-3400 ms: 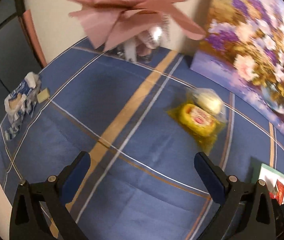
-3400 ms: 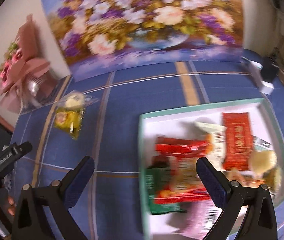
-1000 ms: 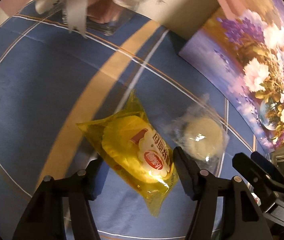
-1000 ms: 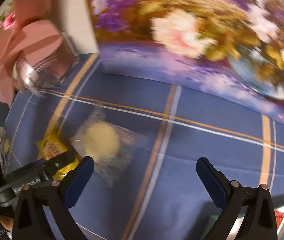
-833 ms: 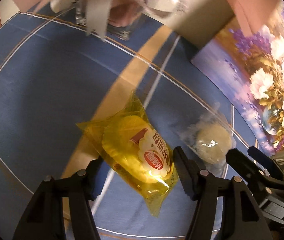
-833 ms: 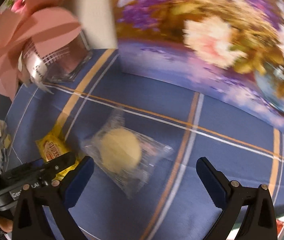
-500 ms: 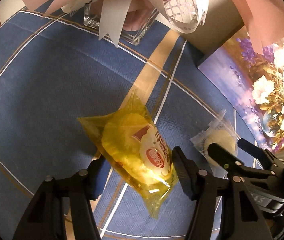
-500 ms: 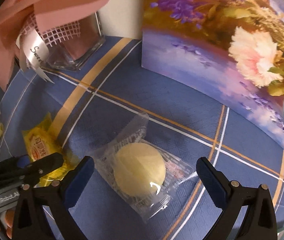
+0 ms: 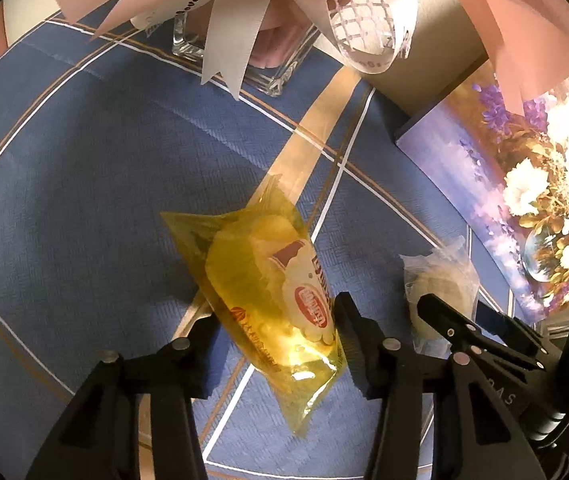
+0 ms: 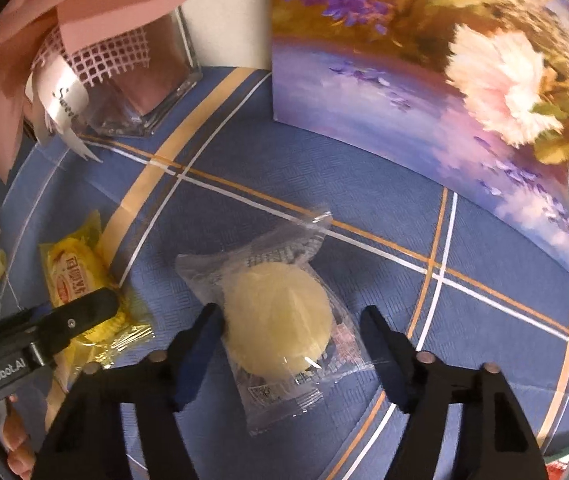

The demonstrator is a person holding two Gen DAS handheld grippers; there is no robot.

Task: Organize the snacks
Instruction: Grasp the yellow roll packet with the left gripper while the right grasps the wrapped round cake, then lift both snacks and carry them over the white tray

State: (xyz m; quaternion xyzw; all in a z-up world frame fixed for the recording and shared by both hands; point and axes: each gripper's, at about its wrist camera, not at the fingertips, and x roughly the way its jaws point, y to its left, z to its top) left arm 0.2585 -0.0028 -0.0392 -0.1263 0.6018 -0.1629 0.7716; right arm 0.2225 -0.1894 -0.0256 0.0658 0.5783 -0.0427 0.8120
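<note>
Right wrist: blue plaid tablecloth (image 10: 268, 168) meets floral painting (image 10: 444, 80).

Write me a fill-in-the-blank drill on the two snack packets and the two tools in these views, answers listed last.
1. The left tool is closed on the ____ snack packet.
2. The right tool straddles a round pale pastry in a ____ wrapper.
3. The pink bouquet stands in a ____ vase at the back of the blue tablecloth.
4. In the right wrist view, the yellow packet lies to the ____ of the pastry.

Answers: yellow; clear; glass; left
</note>
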